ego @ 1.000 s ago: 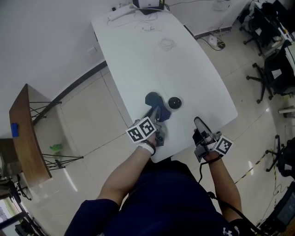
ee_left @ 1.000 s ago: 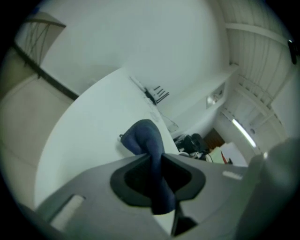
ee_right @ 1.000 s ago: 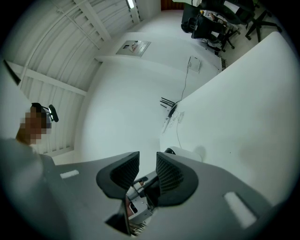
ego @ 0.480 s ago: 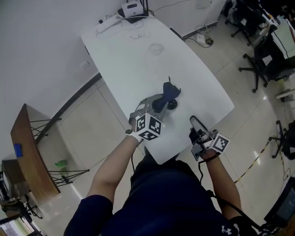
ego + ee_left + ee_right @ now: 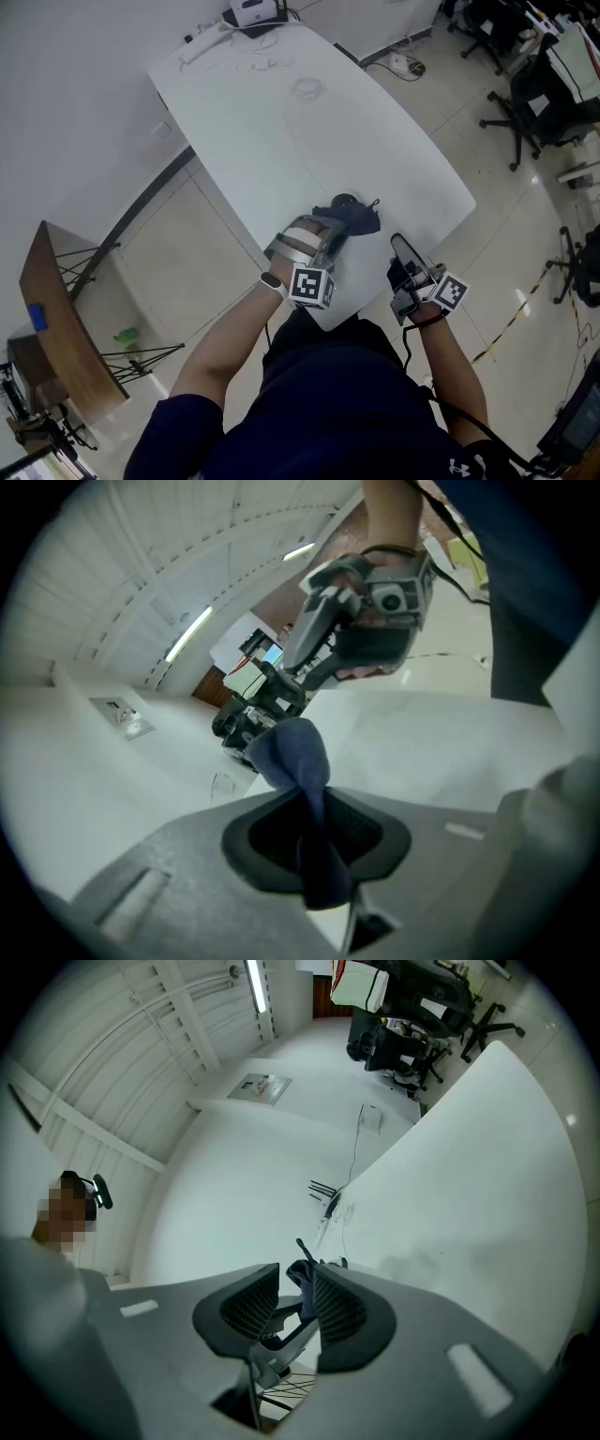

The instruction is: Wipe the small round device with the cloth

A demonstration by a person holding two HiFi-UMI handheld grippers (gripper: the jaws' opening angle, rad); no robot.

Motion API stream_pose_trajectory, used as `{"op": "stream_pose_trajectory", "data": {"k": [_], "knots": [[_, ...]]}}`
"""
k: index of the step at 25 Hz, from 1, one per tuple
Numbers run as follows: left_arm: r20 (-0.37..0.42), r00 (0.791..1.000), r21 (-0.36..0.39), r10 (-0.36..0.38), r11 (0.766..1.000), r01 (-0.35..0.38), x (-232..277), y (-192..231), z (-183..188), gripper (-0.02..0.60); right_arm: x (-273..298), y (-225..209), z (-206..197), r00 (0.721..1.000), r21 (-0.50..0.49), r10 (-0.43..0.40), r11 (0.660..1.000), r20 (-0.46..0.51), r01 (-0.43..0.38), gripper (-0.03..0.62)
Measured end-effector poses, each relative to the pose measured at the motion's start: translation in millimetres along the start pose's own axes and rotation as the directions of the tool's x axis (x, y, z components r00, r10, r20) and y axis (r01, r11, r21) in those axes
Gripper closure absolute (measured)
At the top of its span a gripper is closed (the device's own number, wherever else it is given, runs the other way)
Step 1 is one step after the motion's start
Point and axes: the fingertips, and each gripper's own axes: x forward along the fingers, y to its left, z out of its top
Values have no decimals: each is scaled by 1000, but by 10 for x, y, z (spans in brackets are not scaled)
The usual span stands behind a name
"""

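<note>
On the white table (image 5: 281,112) near its front edge stands the small round black device (image 5: 344,200); only its far rim shows. A dark blue cloth (image 5: 354,218) lies bunched over its near side. My left gripper (image 5: 336,230) is shut on that cloth, and in the left gripper view the cloth (image 5: 302,789) is pinched between the jaws and sticks out past them. My right gripper (image 5: 403,251) hovers at the table's front right edge, apart from the device. Its jaws (image 5: 295,1286) stand open with nothing held; the cloth (image 5: 302,1277) shows beyond the gap.
At the table's far end lie a small box (image 5: 251,12), a power strip and thin cables (image 5: 307,89). Office chairs (image 5: 539,89) stand on the floor to the right. A wooden side table (image 5: 56,319) stands at the left. My right gripper (image 5: 361,635) shows in the left gripper view.
The left gripper has rolled over and carried the cloth from the device's left side up and onto the device. The right gripper has stayed where it was.
</note>
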Motion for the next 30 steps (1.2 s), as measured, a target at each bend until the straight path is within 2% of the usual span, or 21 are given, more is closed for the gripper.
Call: {"op": "stream_pose_trajectory", "data": {"k": [3, 9, 18, 25, 27, 30], "knots": [[8, 1000, 38, -24, 999, 23, 25, -115, -5, 515, 6, -14, -25, 1000, 2, -7, 1000, -10, 7, 477], [18, 999, 65, -37, 997, 36, 139, -271, -43, 515, -34, -92, -38, 999, 3, -34, 999, -23, 34, 479], [4, 993, 61, -119, 991, 119, 370, -623, -209, 515, -33, -151, -32, 998, 8, -50, 999, -23, 50, 479], [0, 970, 34, -245, 969, 245, 374, -771, -222, 515, -22, -102, -32, 999, -2, -43, 999, -18, 43, 479], [21, 970, 44, -241, 970, 240, 298, -718, -151, 515, -24, -67, -20, 999, -5, -36, 999, -9, 36, 479], [48, 979, 34, -197, 980, 195, 132, -575, -64, 515, -34, -43, -16, 999, -10, -35, 999, 5, 36, 479]]}}
